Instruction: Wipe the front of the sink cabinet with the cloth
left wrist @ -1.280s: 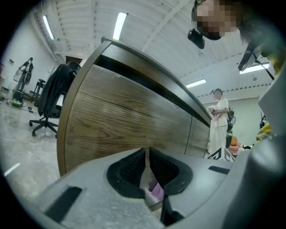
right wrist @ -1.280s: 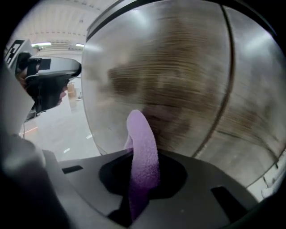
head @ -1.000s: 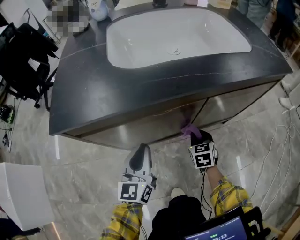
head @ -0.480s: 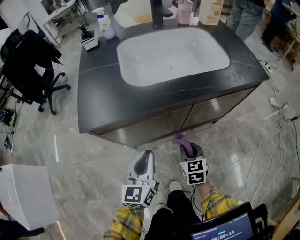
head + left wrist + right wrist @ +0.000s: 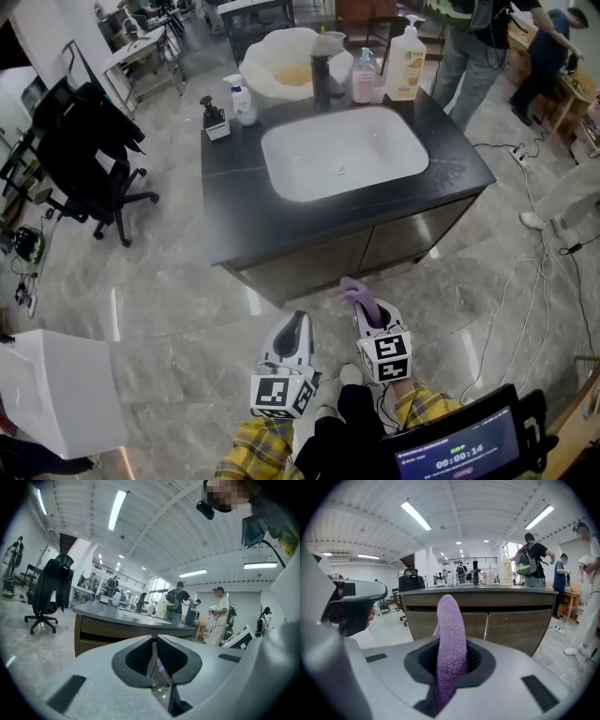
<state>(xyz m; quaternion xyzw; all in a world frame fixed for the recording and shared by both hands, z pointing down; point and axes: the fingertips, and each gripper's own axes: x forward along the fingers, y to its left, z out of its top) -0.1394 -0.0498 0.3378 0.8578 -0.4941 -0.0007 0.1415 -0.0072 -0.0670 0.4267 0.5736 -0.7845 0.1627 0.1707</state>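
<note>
The sink cabinet [image 5: 361, 248] stands ahead with a dark countertop and a white basin; its brown front doors [image 5: 506, 620] fill the middle of the right gripper view. My right gripper [image 5: 361, 305] is shut on a purple cloth [image 5: 450, 644] that sticks up from between its jaws, a short way off the cabinet front and not touching it. My left gripper [image 5: 292, 330] hangs beside it to the left, jaws shut with nothing between them; the cabinet's left corner [image 5: 93, 630] shows past them.
A black office chair [image 5: 89, 150] stands left of the cabinet. Bottles [image 5: 405, 64] and a faucet [image 5: 323, 70] line the counter's back. People [image 5: 483, 37] stand behind to the right. Cables [image 5: 539, 272] trail over the floor at right. A white box [image 5: 52, 389] sits at lower left.
Both grippers and my view have pulled back from the cabinet: the cloth was at the door front a second ago and is now clear of it, and the cabinet looks smaller.
</note>
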